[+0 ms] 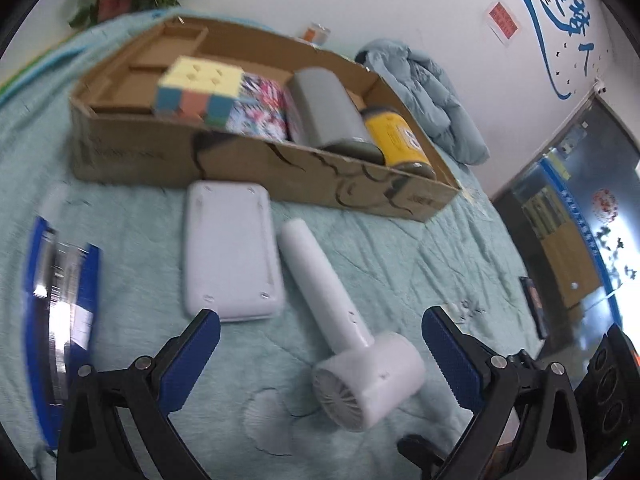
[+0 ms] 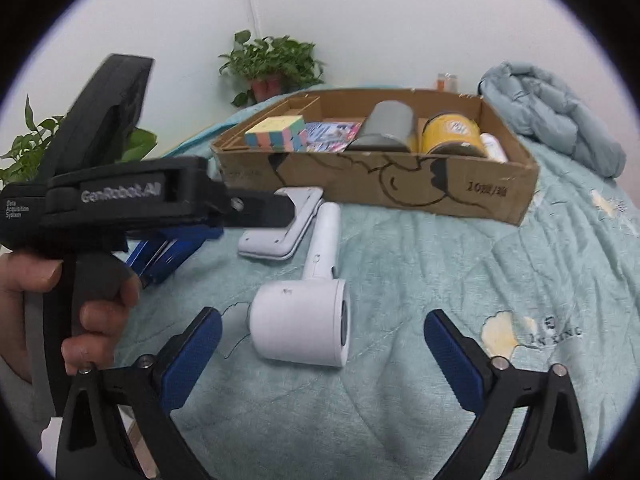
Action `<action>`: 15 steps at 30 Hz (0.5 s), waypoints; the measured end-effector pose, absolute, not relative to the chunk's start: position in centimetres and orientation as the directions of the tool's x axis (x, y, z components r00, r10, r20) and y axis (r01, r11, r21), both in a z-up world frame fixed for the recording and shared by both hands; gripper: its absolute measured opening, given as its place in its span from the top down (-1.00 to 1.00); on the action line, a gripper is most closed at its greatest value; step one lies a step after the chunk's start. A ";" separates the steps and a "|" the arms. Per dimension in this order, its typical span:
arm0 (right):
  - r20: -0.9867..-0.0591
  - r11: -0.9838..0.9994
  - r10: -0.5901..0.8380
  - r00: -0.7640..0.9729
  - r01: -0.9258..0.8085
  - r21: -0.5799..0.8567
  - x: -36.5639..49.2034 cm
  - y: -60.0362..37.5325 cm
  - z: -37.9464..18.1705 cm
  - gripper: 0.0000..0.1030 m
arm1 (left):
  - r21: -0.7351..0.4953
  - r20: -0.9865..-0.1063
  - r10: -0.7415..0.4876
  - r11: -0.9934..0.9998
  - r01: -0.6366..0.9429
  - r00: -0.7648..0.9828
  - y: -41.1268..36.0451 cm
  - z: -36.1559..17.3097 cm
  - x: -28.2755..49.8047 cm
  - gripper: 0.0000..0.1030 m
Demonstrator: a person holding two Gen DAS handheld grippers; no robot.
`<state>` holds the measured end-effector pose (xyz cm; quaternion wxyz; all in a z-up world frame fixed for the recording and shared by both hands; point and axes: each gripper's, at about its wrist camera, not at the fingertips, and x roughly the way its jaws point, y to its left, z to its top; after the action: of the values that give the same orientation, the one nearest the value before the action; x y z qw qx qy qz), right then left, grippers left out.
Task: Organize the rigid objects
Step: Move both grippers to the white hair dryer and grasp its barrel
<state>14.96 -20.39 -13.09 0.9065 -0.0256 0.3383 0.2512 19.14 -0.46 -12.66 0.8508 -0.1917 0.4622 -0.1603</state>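
From your left wrist camera, your left claw (image 1: 320,352) stands wide with nothing between its blue pads. The white hair dryer (image 1: 352,344) lies on the teal bedspread (image 1: 120,216) right between the fingers, its round head nearest the claw and its handle pointing away. Just beyond the left finger lies the white flat case (image 1: 232,252), beside the dryer's handle. Farther out to the left sits a blue stapler (image 1: 60,304), blurred, so I cannot be sure of its details. Ahead of the claw the cardboard box (image 1: 256,172) holds a pastel puzzle cube (image 1: 196,88), a patterned packet (image 1: 260,104), a grey cylinder (image 1: 328,112) and a yellow jar (image 1: 396,136). A folded blue jacket (image 1: 432,92) lies beyond the box to the right.

From your right wrist camera, your right claw (image 2: 322,354) is also spread wide and holds nothing. The hair dryer (image 2: 300,320) rests just ahead of its left finger, head toward the claw. Your left hand (image 2: 68,308) grips the other tool's handle at the left edge, and that tool's body reaches over the flat case (image 2: 280,236). The box (image 2: 380,184) sits well ahead, with a potted plant (image 2: 272,64) behind it.
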 end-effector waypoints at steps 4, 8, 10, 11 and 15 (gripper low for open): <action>-0.635 0.870 0.427 0.644 -0.484 0.093 14.7 -19.3 -13.3 -0.46 | -0.554 -0.709 -0.537 0.825 0.111 0.458 -1.5 -14.1 20.1 -0.88; -0.689 0.856 0.431 0.583 -0.506 0.107 14.8 -18.1 -15.0 -0.15 | -0.601 -0.715 -0.586 0.794 0.092 0.382 -2.5 -16.2 21.2 -0.44; -0.688 0.866 0.389 0.613 -0.497 0.047 14.2 -17.8 -15.5 -0.07 | -0.614 -0.714 -0.599 0.784 0.087 0.362 -2.8 -16.9 21.6 -0.33; -0.684 0.867 0.380 0.623 -0.497 0.029 14.0 -17.7 -15.5 -0.07 | -0.615 -0.713 -0.601 0.783 0.090 0.361 -3.0 -17.2 21.7 -0.32; -0.682 0.871 0.384 0.622 -0.489 0.045 13.7 -17.9 -15.6 -0.07 | -0.630 -0.708 -0.617 0.772 0.088 0.344 -3.3 -17.5 22.1 -0.14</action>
<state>13.74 -17.88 -15.58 0.8977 -0.0724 0.3602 0.2432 22.13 -3.33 -17.53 0.7801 -0.2514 0.5264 -0.2259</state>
